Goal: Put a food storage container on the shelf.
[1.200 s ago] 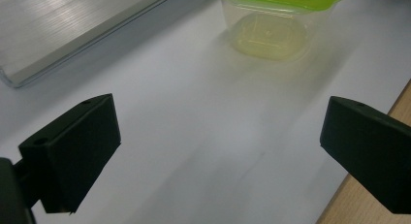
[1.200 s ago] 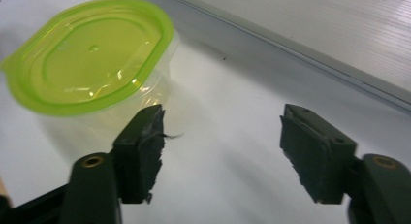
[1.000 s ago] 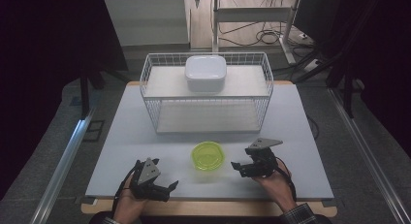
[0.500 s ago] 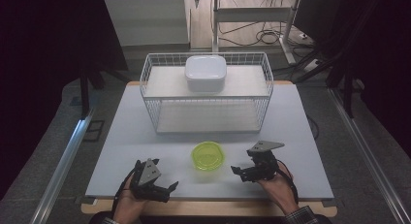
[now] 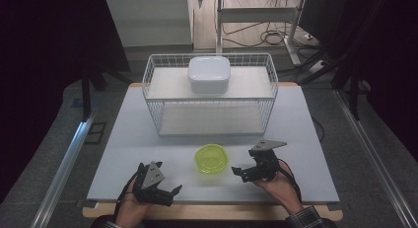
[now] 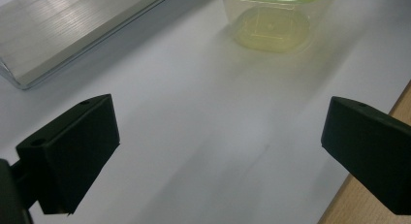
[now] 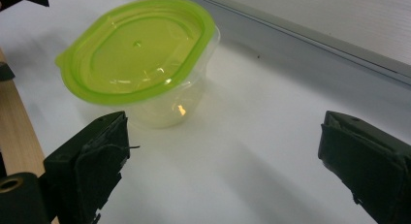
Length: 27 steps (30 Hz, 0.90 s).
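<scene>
- Two grippers rest low over the near edge of the white table (image 5: 123, 139), one in each hand, with a small container between them.
- Left gripper (image 5: 165, 194): it sits at the near left, close to the table's front edge. Its jaws stand wide apart, with bare table between the black pads (image 6: 72, 151). It holds nothing and touches nothing.
- Green-lidded container (image 5: 212, 159): this clear tub stands upright on the table, lid on, near the front and about midway between the grippers, apart from both. In the left gripper view it lies ahead of the jaws, well beyond the pads.
- Right gripper (image 5: 241, 172): it points leftward at the container from just beside it. Its jaws have just been opening and now gape wide, with nothing between them. In the right gripper view the tub stands just past the left-hand pad (image 7: 92, 161); whether they touch I cannot tell.
- Wire basket (image 5: 162, 114): it stands farther back on the table, with a white box (image 5: 209, 74) resting on its upper shelf.
</scene>
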Tool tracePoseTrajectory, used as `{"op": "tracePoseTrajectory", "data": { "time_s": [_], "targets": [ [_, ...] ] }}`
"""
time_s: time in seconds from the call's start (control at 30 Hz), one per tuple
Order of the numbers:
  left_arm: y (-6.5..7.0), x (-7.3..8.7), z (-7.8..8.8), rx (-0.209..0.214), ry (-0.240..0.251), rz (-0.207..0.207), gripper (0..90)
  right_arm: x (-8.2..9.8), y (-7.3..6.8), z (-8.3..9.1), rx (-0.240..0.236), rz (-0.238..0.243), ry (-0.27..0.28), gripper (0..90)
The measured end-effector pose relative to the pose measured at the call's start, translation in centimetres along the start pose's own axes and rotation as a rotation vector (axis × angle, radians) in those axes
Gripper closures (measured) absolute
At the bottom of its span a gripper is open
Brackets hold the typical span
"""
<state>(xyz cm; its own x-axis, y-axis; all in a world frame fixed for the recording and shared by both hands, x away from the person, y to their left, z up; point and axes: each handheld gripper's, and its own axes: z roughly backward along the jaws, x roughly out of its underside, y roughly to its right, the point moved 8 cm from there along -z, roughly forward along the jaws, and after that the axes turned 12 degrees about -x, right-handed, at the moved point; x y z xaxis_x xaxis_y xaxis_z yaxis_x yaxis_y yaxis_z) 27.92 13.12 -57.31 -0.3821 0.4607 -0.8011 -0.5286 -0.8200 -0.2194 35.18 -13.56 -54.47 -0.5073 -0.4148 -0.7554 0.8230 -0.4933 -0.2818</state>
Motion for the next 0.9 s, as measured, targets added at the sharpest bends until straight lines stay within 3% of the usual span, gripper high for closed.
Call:
{"op": "tracePoseTrajectory", "data": {
  "time_s": [0.2,0.43,0.73,0.9],
  "targets": [
    [0.1,0.0,-0.1,-0.001,-0.003,-0.007,0.0,-0.8,-0.3,-0.3,-0.006,-0.024,-0.012,14.4],
    [0.1,0.0,-0.1,0.002,-0.005,-0.012,0.0,-2.5,0.0,-1.0,-0.079,-0.109,0.024,30.9],
    [0.1,0.1,-0.1,0.004,-0.009,-0.019,0.0,-3.1,0.8,-2.6,-0.134,-0.216,0.013,46.8],
    [0.2,0.1,-0.1,0.004,-0.010,-0.024,0.0,-3.4,1.2,-3.3,-0.178,-0.310,0.021,56.3]
  ]
}}
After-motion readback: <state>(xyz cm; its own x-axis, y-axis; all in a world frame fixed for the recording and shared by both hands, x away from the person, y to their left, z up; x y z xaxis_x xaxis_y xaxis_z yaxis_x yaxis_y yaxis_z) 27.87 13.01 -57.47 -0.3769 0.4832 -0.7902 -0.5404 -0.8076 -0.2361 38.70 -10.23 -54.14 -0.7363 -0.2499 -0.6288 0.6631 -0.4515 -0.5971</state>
